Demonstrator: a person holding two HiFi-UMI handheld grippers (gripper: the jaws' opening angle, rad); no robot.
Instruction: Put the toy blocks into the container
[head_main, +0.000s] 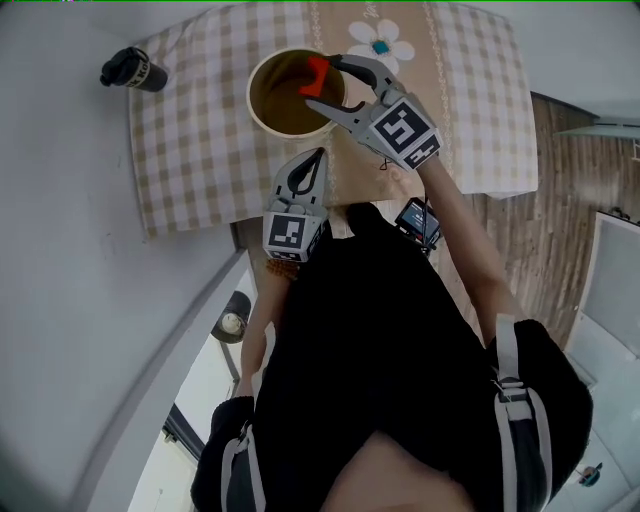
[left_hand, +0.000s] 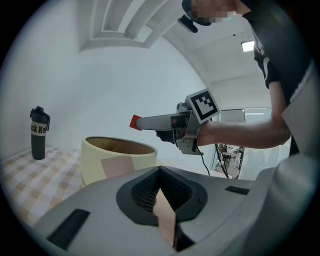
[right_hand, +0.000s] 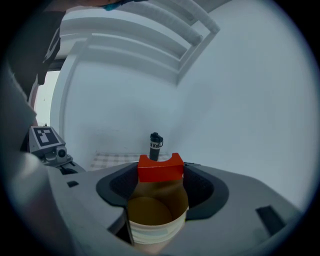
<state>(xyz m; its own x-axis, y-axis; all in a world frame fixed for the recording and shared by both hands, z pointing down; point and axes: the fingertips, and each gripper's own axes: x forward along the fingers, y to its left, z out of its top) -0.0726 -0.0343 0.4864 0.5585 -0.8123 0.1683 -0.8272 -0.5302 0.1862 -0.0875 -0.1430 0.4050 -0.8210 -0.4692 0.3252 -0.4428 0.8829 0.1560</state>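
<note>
Two grippers: one in each of the person's hands, both held close to the container.
Container: a cream tub with a brown inside; it stood upright on the checked cloth, mouth open upward.
Red block: a notched toy piece; it hung in the air above the container's mouth, toward the far right of the rim in the head view, clear of the container.
Right gripper: it reached over the container from the right; its fingers stood wide and pinched the red block between their tips.
Left gripper: it was near the container's near wall and pointed toward it; its fingers were pressed together with nothing between them.
Black bottle: it stood upright on the cloth's corner, well apart from the container, beyond it to the left.
Flower motif: a white flower with a teal centre, on the cloth beyond the container to the right.
</note>
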